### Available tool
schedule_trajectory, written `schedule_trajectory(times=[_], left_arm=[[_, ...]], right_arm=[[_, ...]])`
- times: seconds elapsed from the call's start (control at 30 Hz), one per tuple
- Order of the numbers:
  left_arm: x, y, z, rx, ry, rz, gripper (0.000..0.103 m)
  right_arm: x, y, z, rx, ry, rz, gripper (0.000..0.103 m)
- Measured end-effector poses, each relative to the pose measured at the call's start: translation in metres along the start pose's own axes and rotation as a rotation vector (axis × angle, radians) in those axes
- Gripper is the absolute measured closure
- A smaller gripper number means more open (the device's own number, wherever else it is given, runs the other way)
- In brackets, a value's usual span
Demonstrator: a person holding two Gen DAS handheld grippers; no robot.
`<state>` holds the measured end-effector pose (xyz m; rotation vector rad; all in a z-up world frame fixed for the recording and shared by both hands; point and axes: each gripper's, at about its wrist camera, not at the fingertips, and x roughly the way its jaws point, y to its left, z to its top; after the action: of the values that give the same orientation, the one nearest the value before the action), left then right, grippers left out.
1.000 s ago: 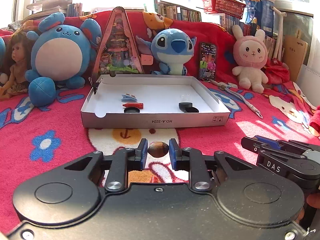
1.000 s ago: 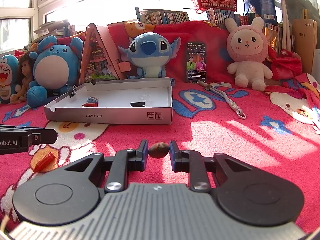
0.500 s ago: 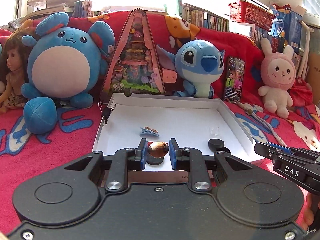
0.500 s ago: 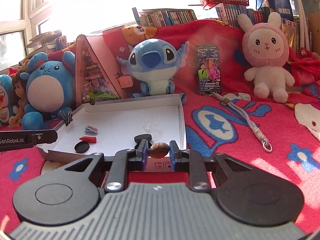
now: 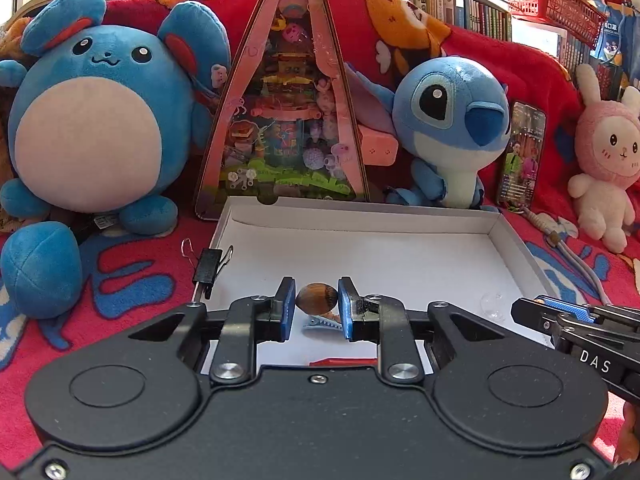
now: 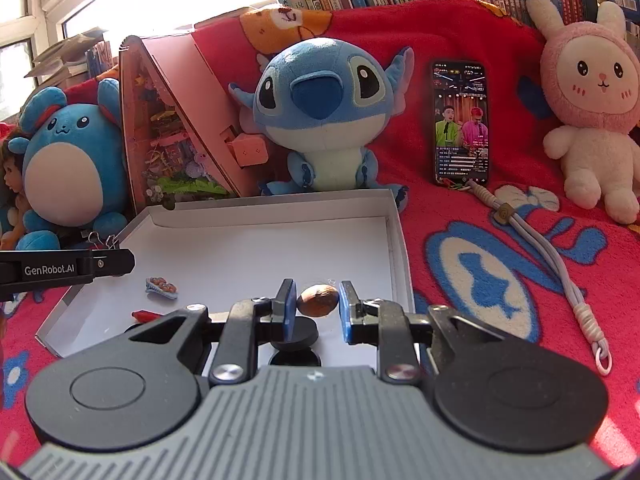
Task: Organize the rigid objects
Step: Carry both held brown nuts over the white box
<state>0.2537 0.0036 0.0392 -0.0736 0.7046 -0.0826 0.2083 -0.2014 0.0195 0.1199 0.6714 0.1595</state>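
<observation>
Brown nuts [image 5: 317, 298] [image 6: 319, 300] pinched in both grippers' fingers above white tray [image 5: 400, 220] on red blanket [image 6: 500, 248].

The shallow box [image 5: 360, 232] is white inside. The blanket [image 6: 500, 240] is red with blue-and-cream cartoon shapes. Both held nuts [image 5: 317, 298] [image 6: 319, 300] are brown between blue pads [image 5: 287, 308]. A round plush [image 5: 96, 120] is blue with a cream belly; the rabbit plush [image 6: 592, 112] is pink.

Box [image 5: 360, 220] far half bare, open above; plush toys [image 5: 452, 120], triangular toy pack [image 5: 288, 120] wall far rim.
</observation>
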Motion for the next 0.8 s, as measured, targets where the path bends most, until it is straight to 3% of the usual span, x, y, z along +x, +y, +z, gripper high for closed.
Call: schedule_trajectory(times=[0.27,0.6,0.8], left_arm=[[0.033,0.005,0.011,0.020,0.073,-0.006,0.081],[0.049,0.008,0.008,0.022,0.114,-0.030,0.081],[0.052,0.006,0.006,0.036,0.097,-0.030,0.081]], right_arm=[[0.029,-0.002,0.015,-0.032,0.107,0.038,0.076],[0.041,-0.009,0.014,-0.052,0.128,0.064,0.076],[0.047,-0.011,0.010,-0.048,0.137,0.067,0.076]])
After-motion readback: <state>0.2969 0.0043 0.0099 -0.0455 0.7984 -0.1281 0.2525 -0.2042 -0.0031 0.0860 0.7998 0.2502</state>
